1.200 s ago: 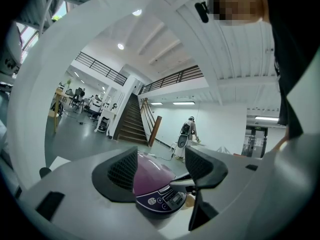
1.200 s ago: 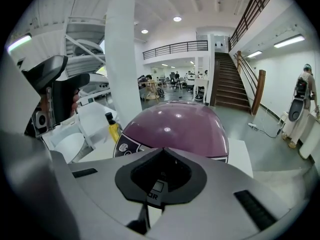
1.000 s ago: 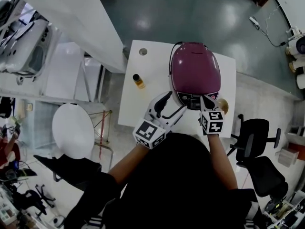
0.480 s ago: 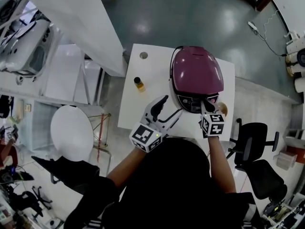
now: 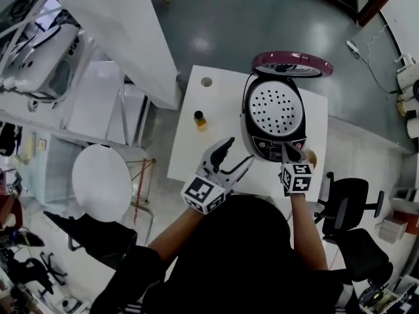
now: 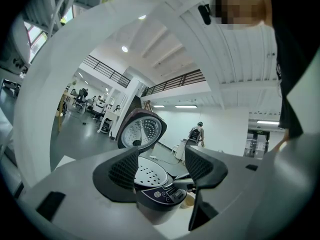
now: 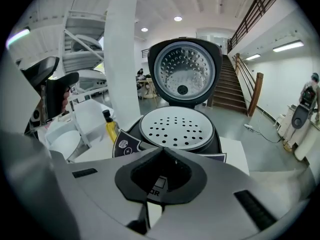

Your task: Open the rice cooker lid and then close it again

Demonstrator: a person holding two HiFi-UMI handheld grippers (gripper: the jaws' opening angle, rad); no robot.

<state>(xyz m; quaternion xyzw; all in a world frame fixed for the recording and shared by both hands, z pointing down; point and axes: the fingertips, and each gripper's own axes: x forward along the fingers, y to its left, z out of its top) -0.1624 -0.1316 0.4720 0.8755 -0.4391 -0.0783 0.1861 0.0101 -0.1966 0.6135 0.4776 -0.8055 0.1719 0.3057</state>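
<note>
The purple rice cooker (image 5: 275, 120) stands on the white table (image 5: 216, 103) with its lid (image 5: 292, 64) swung up and back. The perforated white inner plate (image 7: 176, 127) is exposed, and the lid's (image 7: 183, 71) metal underside faces me. My right gripper (image 5: 286, 148) is shut with nothing in it, its tips (image 7: 163, 151) at the cooker's front control panel. My left gripper (image 5: 239, 150) is open and empty, held just left of the cooker's front. In the left gripper view the cooker (image 6: 155, 194) shows beyond the gap between the jaws of the left gripper (image 6: 161, 166).
A small amber bottle (image 5: 200, 120) stands on the table left of the cooker, with a round cable hole (image 5: 207, 82) behind it. A tan round object (image 5: 309, 157) sits by the cooker's right front. A black office chair (image 5: 344, 201) is at the right, a round white stool (image 5: 101, 182) at the left.
The cooker's lid has sprung from closed to fully open. The left gripper has shifted slightly beside the cooker's front. The right gripper has stayed at the front panel.
</note>
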